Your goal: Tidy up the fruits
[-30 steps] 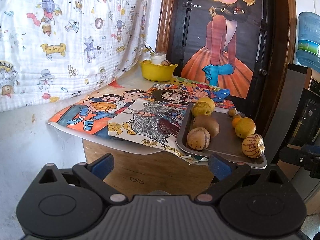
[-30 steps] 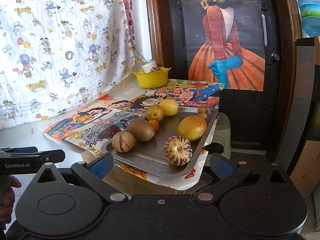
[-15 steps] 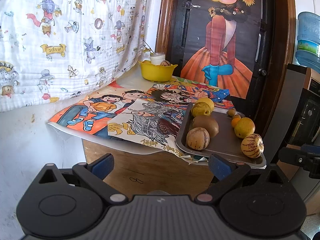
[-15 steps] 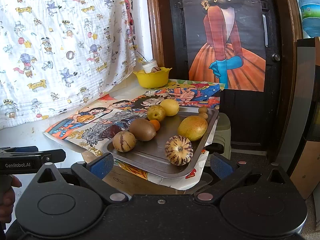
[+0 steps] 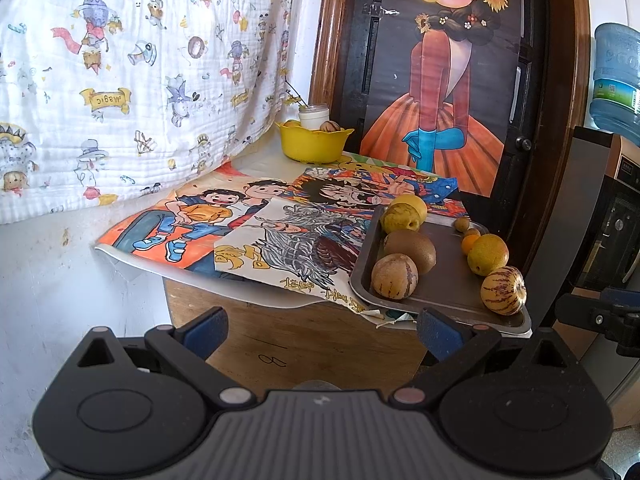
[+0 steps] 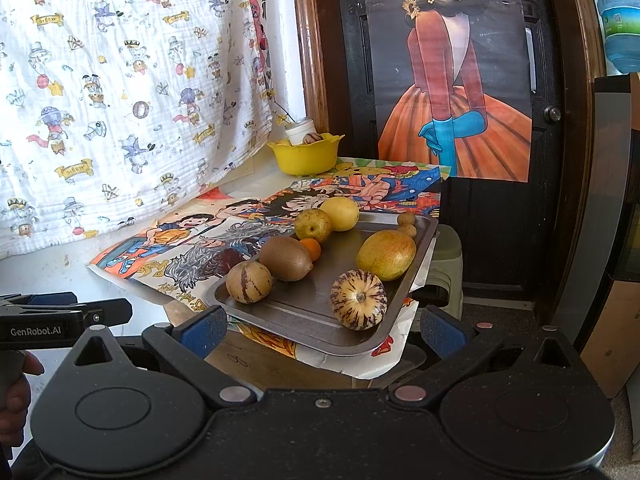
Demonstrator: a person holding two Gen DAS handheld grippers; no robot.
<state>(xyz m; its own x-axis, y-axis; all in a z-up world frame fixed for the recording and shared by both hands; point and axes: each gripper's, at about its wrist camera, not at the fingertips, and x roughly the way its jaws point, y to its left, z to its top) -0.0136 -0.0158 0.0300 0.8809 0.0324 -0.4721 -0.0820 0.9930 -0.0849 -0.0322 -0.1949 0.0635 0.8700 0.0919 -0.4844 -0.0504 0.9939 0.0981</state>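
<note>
metal tray (image 6: 416, 254) of fruit | small orange (image 6: 311, 248) clear only right view | both hand-held grippers released

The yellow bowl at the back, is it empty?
Not empty: the yellow bowl holds a striped fruit showing above its rim.

yellow bowl (image 6: 305, 157), purple-striped melon (image 6: 358, 299), grey tray (image 6: 316, 312)
</note>
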